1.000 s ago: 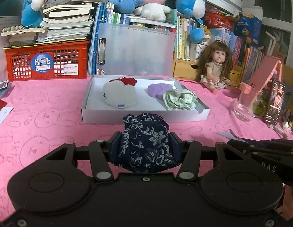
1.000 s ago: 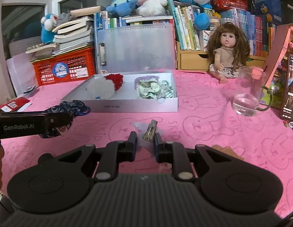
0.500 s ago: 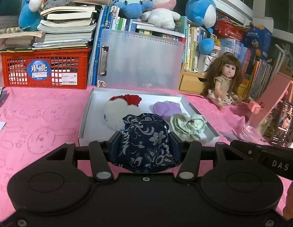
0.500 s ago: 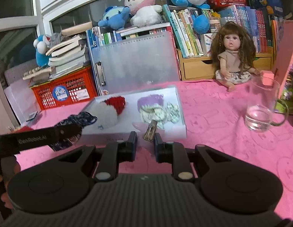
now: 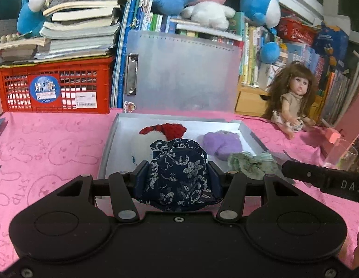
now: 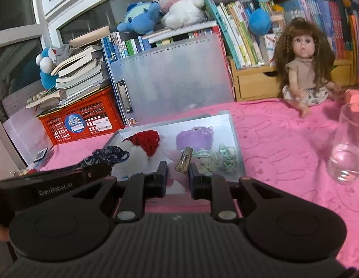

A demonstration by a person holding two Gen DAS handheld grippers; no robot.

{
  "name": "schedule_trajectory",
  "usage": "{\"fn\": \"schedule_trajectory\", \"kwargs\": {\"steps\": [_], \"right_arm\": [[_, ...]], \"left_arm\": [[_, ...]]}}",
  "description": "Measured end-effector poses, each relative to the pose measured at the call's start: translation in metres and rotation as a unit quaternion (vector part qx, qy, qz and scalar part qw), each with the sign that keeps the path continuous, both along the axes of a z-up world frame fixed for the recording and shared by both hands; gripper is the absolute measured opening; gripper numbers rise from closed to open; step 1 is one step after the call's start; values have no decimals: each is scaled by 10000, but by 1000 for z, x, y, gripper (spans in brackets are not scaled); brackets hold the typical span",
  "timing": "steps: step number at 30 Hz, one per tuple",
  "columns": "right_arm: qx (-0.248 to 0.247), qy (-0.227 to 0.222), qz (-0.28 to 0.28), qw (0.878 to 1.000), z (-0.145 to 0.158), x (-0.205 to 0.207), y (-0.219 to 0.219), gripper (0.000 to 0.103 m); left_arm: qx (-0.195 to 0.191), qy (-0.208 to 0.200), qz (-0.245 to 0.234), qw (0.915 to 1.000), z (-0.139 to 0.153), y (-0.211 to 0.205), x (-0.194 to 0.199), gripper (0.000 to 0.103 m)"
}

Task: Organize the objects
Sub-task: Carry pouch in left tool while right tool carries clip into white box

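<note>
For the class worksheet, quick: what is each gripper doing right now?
Left gripper: shut on the blue flowered pouch.
Right gripper: shut on a hair clip.

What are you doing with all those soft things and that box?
A person is tidying small things into a shallow white box on the pink tablecloth. The left gripper squeezes a dark blue flowered cloth pouch; the right gripper pinches a small metal hair clip. Both hover at the box's near edge. Inside lie a white and red fluffy thing, a purple fluffy thing and a green scrunchie.
</note>
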State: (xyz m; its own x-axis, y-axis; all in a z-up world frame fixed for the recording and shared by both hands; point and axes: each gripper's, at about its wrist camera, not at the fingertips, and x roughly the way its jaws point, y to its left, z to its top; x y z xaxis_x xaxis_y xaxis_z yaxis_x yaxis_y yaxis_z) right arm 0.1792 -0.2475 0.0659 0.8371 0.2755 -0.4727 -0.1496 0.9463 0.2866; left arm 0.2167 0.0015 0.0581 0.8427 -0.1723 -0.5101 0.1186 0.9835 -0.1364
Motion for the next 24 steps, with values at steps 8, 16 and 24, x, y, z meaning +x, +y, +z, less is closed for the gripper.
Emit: {"fn": "schedule_trajectory", "kwargs": {"steps": [8, 16, 24], "right_arm": [[55, 340, 24, 9994, -17, 39, 3, 22], [129, 624, 151, 9979, -31, 68, 3, 22], [-16, 792, 163, 9967, -42, 86, 5, 22]], "left_arm": [[-48, 164, 140, 9998, -13, 6, 31, 51], [11, 261, 176, 9995, -29, 6, 51, 51], [159, 351, 210, 9990, -38, 0, 67, 50]]}}
